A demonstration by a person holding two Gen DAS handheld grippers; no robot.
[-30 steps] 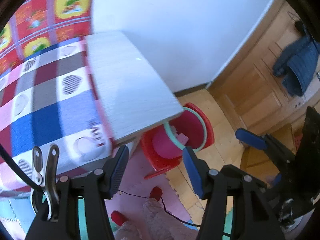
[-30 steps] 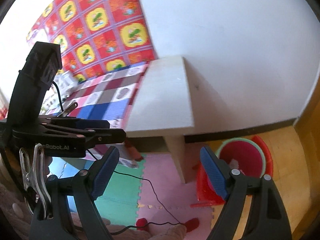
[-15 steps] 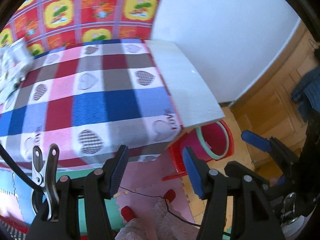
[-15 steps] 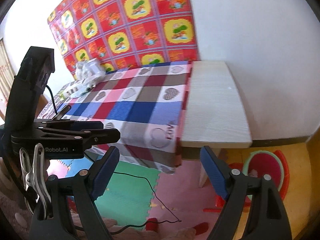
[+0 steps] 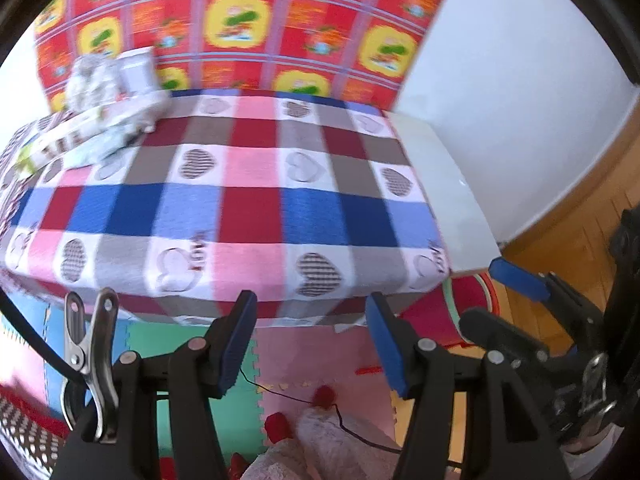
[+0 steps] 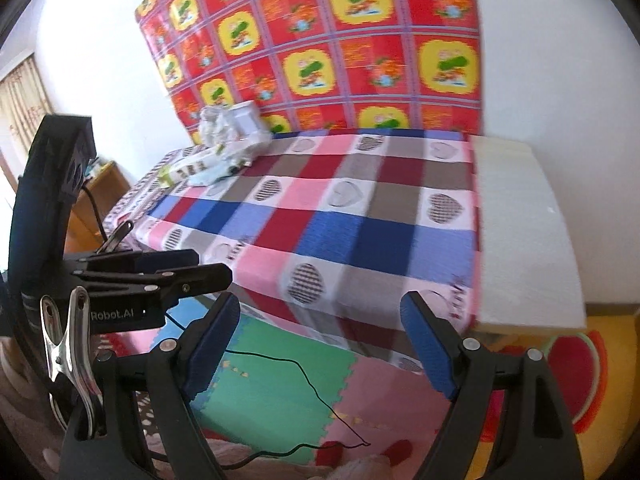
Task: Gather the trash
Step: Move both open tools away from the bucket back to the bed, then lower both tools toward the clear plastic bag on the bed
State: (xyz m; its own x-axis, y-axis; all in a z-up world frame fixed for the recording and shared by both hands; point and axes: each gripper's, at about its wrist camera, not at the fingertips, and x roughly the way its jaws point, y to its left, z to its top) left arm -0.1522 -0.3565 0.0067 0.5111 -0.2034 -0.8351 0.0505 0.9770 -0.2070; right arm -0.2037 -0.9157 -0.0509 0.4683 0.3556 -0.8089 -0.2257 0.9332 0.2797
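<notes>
Both grippers are up over the near edge of the surface point(image 6: 520, 216), and nothing is in either one. Left gripper point(image 5: 310, 340) spread, blue pads apart over the foam floor mat point(image 5: 316, 356). Right gripper point(image 6: 320, 344) spread too, empty air between the pads. The trash pile point(image 6: 224, 148) sits at about ten o'clock on the checked cloth point(image 6: 340, 220), well apart from both, close to the red patterned wall hanging point(image 6: 340, 40). It reads as crumpled wrappers and a flat printed packet: light, soft, likely crinkly and slippery. My call is to pinch a bunched fold, not a flat face. The red bin point(image 5: 472, 300) waits at four o'clock below the surface edge.
</notes>
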